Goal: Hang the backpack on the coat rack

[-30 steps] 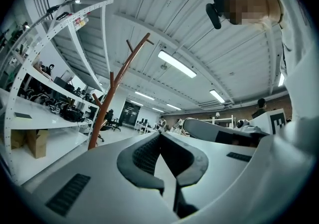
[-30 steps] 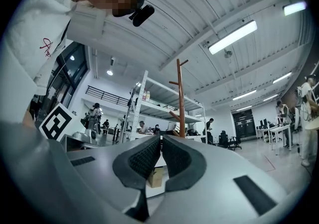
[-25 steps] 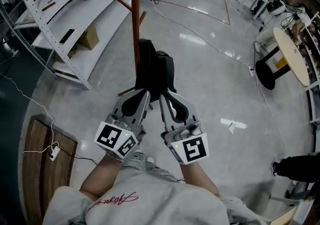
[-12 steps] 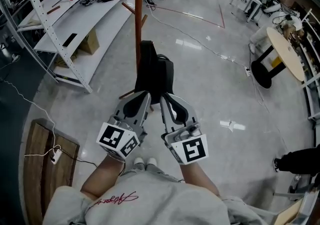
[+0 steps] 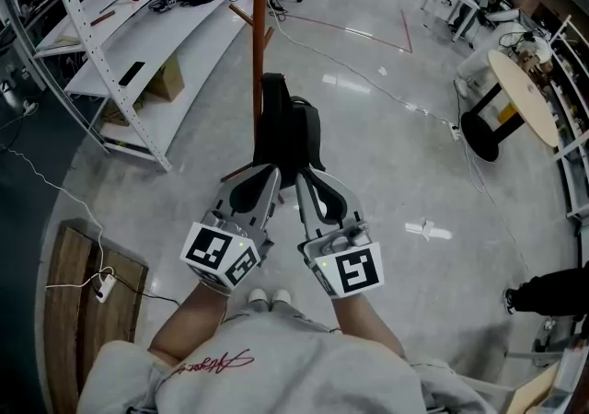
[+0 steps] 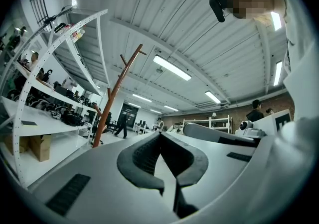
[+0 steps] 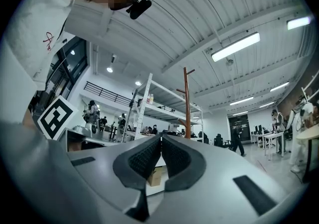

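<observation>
A black backpack hangs off the floor right beside the brown wooden coat rack pole, its left edge against the pole in the head view. My left gripper and right gripper sit side by side at the bag's near top edge, both shut on it. In the left gripper view the left gripper has its pads pressed together, with the coat rack ahead to the left. The right gripper looks the same, with the coat rack straight ahead. The backpack is hidden below the jaws in both gripper views.
White metal shelving with a cardboard box stands left of the rack. A wooden panel with a cable lies at the lower left. A round table and desks stand at the right. A person's dark shape is at the right edge.
Both grippers have carried the backpack a little forward along the coat rack pole, staying shut on it. The pole now sits closer against the bag's left edge.
</observation>
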Tool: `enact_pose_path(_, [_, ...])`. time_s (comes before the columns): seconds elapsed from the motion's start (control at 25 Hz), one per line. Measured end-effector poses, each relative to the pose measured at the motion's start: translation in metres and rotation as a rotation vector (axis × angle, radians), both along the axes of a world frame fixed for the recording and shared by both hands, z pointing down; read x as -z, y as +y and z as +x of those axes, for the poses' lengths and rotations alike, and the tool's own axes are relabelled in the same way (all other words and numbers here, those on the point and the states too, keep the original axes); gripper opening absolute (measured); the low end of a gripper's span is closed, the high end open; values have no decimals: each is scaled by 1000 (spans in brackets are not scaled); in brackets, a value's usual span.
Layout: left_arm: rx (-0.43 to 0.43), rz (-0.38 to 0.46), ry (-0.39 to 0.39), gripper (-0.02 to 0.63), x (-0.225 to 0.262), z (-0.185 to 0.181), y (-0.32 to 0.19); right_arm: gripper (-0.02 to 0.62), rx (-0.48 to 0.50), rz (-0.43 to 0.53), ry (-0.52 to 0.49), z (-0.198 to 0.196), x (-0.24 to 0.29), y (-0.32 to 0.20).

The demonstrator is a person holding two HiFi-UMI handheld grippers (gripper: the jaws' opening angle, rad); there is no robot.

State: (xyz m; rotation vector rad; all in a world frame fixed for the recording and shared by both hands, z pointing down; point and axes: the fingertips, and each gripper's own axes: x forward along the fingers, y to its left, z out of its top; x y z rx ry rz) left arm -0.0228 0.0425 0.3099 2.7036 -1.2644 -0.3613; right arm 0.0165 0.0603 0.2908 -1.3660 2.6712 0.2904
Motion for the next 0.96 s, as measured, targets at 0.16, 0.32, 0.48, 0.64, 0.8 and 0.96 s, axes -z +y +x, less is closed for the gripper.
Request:
enact_pose_path(0.16, [-5,-4,0,16,-2,0,0,20,-6,-11,4,0,-2,1])
enact_pose_path(0.32, [-10,0,-1,16,-6,0,-1,20,-7,-10,4,-2,-4,-2])
enact_pose_path(0.48, [-7,3,3,17,-3,2,-4,20,-9,-3,3,0,-1,-4])
enact_pose_path(0.64, [2,-5,10,17,-1,0,-7,20,-11,-4,4,0,0,-7])
enact_pose_path(0.8, [5,1,5,17,-1,0,-6,20,-10,-3,3,-1,1,-7])
enact_pose_path(0.96, [12,12,-12,15,-3,-1,-7,20,-7,-3,4,-3,0,-8])
